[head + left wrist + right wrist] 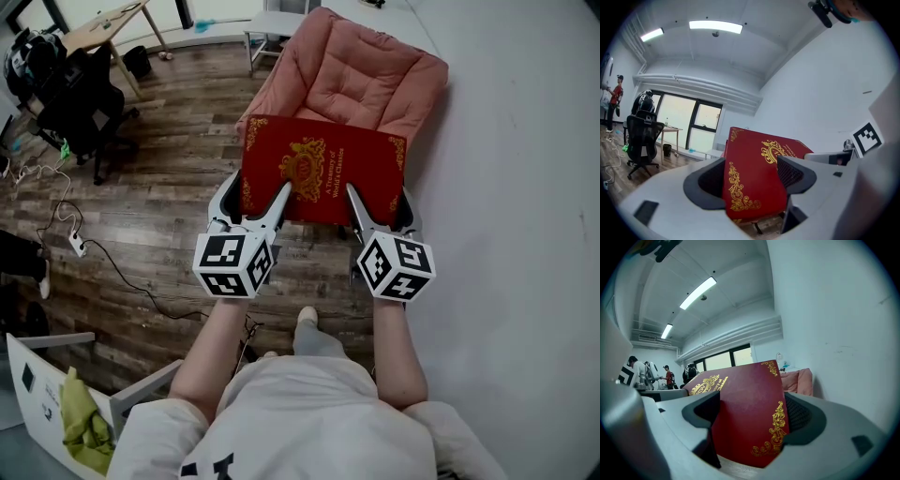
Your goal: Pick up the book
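I see a pink quilted chair (366, 70) at 12 o'clock. In front of it is the flat red book (323, 169), gold-embossed, above the plank floor (159, 187). The left gripper (253, 199) has its jaws clamped on the book's 7 o'clock corner, and the right gripper (380, 202) on its 5 o'clock corner.

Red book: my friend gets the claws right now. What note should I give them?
Left claw: shut on the red book, at its near left corner.
Right claw: shut on the same book, at its near right corner.
Book: cover up, in front of the pink chair. It looks lifted, with floor showing below its near edge.
Done: both claws grip it, and it seems picked up.
Left: hold it level with a firm grip. No put-down spot is given.
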Action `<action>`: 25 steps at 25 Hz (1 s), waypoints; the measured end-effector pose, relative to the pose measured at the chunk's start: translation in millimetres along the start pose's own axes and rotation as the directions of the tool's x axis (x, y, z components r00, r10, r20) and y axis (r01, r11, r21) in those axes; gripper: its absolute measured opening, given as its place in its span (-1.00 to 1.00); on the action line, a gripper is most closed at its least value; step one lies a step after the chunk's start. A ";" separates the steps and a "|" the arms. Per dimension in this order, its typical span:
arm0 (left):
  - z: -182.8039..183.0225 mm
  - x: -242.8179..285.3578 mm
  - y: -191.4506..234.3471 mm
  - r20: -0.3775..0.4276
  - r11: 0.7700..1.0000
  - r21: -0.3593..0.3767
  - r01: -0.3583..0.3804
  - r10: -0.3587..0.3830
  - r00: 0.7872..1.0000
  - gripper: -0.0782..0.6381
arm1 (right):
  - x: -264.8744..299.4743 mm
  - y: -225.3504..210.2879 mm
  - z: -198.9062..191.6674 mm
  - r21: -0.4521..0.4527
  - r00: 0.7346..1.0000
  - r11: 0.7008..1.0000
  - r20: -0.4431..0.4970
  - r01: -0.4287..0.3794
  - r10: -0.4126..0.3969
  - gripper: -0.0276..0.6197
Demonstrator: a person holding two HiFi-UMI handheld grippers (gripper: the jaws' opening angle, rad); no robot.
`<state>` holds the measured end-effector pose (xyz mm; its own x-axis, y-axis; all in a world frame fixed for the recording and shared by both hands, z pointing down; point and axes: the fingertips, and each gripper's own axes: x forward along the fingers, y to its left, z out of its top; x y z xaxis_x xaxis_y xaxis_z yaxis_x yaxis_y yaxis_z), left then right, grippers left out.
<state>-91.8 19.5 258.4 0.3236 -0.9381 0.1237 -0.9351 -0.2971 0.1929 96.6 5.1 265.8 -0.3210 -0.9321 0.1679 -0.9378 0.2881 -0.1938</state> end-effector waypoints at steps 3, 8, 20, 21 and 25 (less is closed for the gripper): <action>-3.9 -32.0 3.6 -0.005 1.000 0.005 0.012 -0.012 1.000 0.15 | -25.8 21.3 -10.0 0.007 1.000 1.000 0.002 0.012 -0.012 0.37; -9.9 -82.9 2.3 -0.013 1.000 0.014 0.028 -0.028 1.000 0.15 | -70.4 50.1 -23.7 0.017 1.000 0.999 0.005 0.031 -0.031 0.37; -10.5 -156.3 -14.4 -0.003 0.997 0.033 0.074 -0.074 0.997 0.15 | -144.7 82.4 -33.6 0.029 0.997 0.998 0.038 0.062 -0.063 0.37; -9.4 -159.4 -15.8 0.000 0.997 0.029 0.074 -0.074 0.997 0.15 | -147.6 83.3 -32.0 0.026 0.997 0.998 0.038 0.059 -0.060 0.37; -5.9 -168.4 -22.6 0.007 0.997 0.025 0.078 -0.078 0.997 0.15 | -158.9 84.5 -27.6 0.020 0.997 0.998 0.042 0.059 -0.060 0.37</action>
<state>-124.3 185.2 239.0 0.3943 -0.9134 0.1016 -0.9105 -0.3733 0.1778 64.7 183.6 249.4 -0.2582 -0.9561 0.1383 -0.9523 0.2278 -0.2032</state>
